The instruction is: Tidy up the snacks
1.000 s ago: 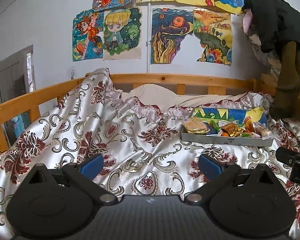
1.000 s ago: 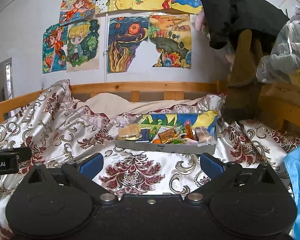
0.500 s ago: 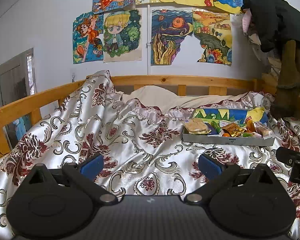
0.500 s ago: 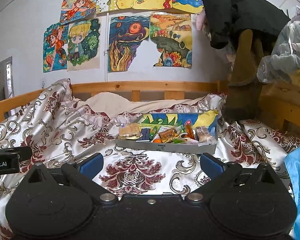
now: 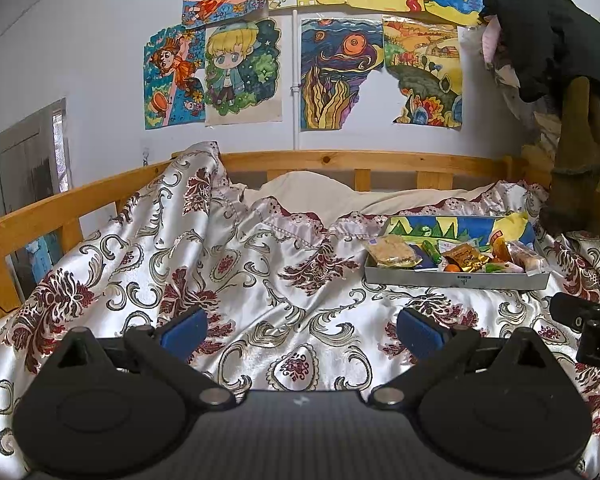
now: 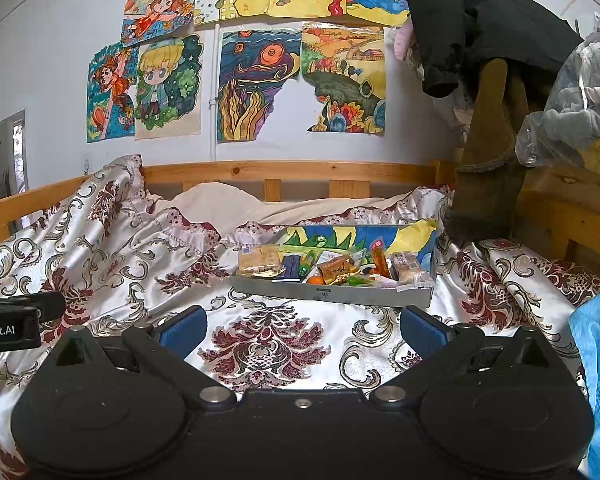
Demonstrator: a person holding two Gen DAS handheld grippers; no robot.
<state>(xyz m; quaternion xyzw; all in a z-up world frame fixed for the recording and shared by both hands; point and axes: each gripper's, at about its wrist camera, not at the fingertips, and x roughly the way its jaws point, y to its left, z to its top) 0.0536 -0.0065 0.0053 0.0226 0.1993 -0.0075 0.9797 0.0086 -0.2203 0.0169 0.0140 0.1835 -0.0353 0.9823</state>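
Snacks [image 6: 332,268] are lying in a grey tray [image 6: 332,294], resting on the bedspread [image 6: 268,344] near the headboard. Left gripper [image 5: 300,330] and right gripper [image 6: 302,330] are hovering short of it, both spread wide, gripping nothing.

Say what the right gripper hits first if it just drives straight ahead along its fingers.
Likely the front wall of the grey snack tray, which lies almost dead ahead of the open right gripper. Only bare patterned bedspread lies between them. Depth is unclear; if it runs low, the pads would drag the bedspread first.
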